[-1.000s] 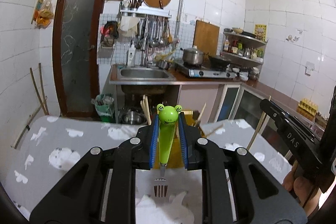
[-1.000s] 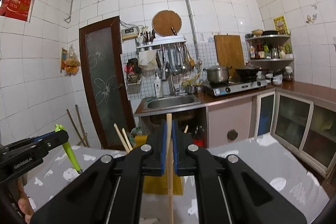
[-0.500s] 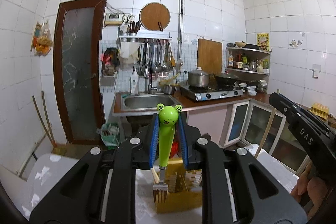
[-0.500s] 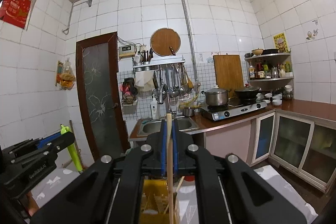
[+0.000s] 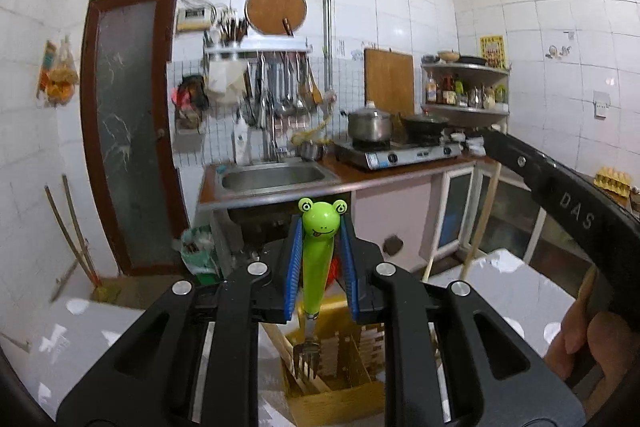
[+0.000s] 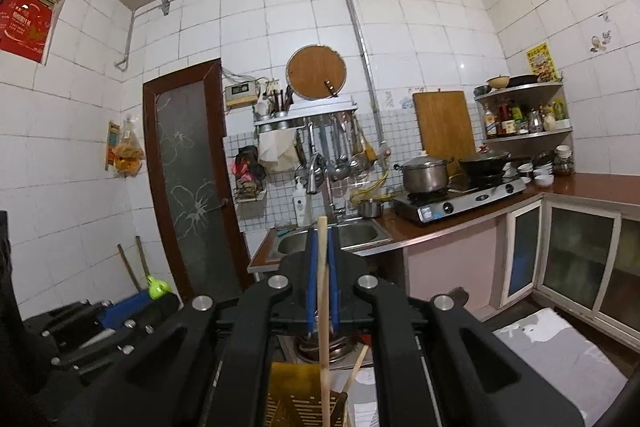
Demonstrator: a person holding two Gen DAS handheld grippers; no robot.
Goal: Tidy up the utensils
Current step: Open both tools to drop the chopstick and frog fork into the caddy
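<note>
Over the yellow holder now, both tools have swung up from the grey surface seen a second ago. Left gripper, jaws pinching the frog-handled fork, has its tines dipping into a compartment. Right gripper, jaws pinching a chopstick, has it pointing down into the holder too. Release looks close for both!

The left gripper points toward twelve o'clock with blue pads clamped on a fork handle, while the right gripper, likewise level, pinches a chopstick.
</note>
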